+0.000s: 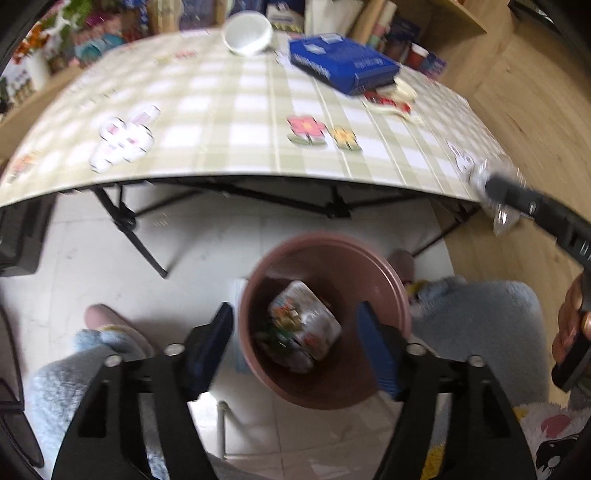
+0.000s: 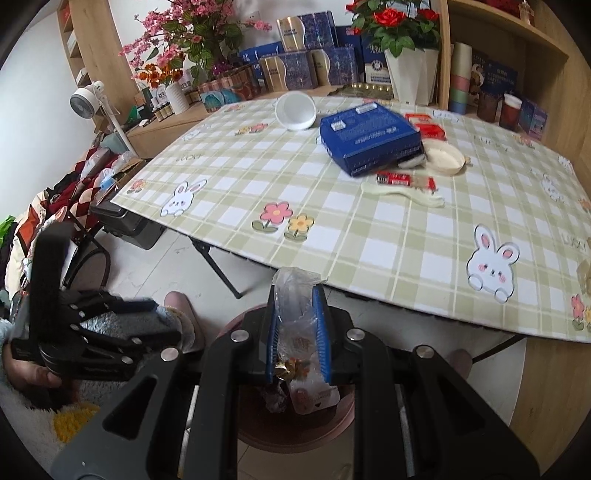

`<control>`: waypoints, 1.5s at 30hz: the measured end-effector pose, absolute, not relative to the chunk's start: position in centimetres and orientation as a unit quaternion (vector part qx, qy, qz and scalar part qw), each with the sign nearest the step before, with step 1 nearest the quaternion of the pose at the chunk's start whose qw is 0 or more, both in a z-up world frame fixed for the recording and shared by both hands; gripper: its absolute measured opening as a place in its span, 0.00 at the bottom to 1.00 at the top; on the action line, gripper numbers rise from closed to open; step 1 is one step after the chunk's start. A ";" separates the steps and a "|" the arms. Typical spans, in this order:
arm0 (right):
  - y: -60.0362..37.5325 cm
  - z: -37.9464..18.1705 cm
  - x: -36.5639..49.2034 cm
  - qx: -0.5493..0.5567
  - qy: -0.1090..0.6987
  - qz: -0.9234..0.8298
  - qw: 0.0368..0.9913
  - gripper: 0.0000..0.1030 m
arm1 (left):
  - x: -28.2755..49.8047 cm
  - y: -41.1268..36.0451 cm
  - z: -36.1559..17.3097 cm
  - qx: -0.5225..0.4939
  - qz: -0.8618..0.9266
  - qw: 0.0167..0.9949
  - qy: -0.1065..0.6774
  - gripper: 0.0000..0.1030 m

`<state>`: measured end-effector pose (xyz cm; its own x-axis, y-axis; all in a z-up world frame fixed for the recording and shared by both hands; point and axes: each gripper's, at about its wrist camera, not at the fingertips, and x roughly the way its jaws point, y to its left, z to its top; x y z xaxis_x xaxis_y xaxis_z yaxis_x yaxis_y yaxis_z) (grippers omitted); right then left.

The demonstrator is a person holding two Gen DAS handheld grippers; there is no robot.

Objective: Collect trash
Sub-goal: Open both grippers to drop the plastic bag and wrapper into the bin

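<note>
A pink trash bin (image 1: 384,273) stands on the floor below the table's near edge, with a colourful wrapper (image 1: 304,325) inside it. My left gripper (image 1: 295,339) is open and empty right above the bin. My right gripper (image 2: 298,325) is shut on a clear plastic wrapper (image 2: 295,291) and holds it over the bin (image 2: 258,432); it also shows in the left wrist view (image 1: 491,184) at the table's right edge. On the table lie a red wrapper (image 2: 404,180), a cream strip (image 2: 402,194) and a round lid (image 2: 443,157).
The checked table (image 2: 369,240) also carries a blue box (image 2: 369,136) and a tipped white bowl (image 2: 295,110). Folding table legs (image 1: 129,229) stand beside the bin. Shelves with boxes and flowers (image 2: 399,33) line the far wall. The person's knees (image 1: 480,317) flank the bin.
</note>
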<state>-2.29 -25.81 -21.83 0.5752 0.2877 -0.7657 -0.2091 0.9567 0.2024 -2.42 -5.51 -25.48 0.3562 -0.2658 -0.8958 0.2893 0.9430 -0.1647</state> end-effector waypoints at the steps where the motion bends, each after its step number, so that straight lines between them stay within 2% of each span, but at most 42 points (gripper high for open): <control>1: -25.8 -22.1 -2.4 0.046 0.442 0.140 0.885 0.20 | -2.6 -5.3 -25.0 0.012 -0.159 0.832 0.531 0.78; 2: -25.7 -22.5 -2.4 0.048 0.447 0.141 0.882 0.20 | -2.7 -5.1 -24.6 0.012 -0.152 0.838 0.524 0.83; 4: -25.5 -23.0 -2.5 0.049 0.454 0.141 0.878 0.20 | -2.8 -4.6 -23.7 0.009 -0.133 0.853 0.505 0.88; 8: -24.9 -24.0 -2.6 0.049 0.469 0.143 0.870 0.20 | -2.4 -3.4 -22.9 -0.012 -0.106 0.866 0.489 0.91; 17: -24.4 -25.5 -2.5 0.053 0.493 0.146 0.856 0.21 | -1.8 -1.1 -23.7 -0.056 -0.061 0.862 0.501 0.92; 27: -24.1 -26.8 -2.4 0.053 0.517 0.147 0.842 0.21 | -1.8 -1.1 -24.0 -0.055 -0.058 0.858 0.507 0.92; 33: -24.0 -27.7 -2.3 0.055 0.532 0.147 0.832 0.26 | -1.8 -1.0 -24.1 -0.053 -0.057 0.859 0.507 0.92; 36: -24.0 -27.9 -2.4 0.056 0.535 0.148 0.830 0.33 | -1.7 -1.0 -24.1 -0.054 -0.057 0.859 0.507 0.92; 38: -24.1 -27.8 -2.4 0.057 0.534 0.145 0.831 0.55 | -1.8 -1.0 -24.1 -0.054 -0.056 0.858 0.507 0.92; 41: -24.4 -27.6 -2.2 0.062 0.528 0.139 0.836 0.70 | -1.7 -0.9 -24.2 -0.054 -0.055 0.858 0.508 0.92; 43: -24.7 -27.4 -2.1 0.065 0.525 0.134 0.838 0.75 | -1.7 -0.9 -24.2 -0.054 -0.054 0.858 0.508 0.92; 45: -25.2 -27.2 -1.9 0.072 0.522 0.132 0.840 0.76 | -1.7 -0.8 -24.2 -0.053 -0.054 0.858 0.508 0.92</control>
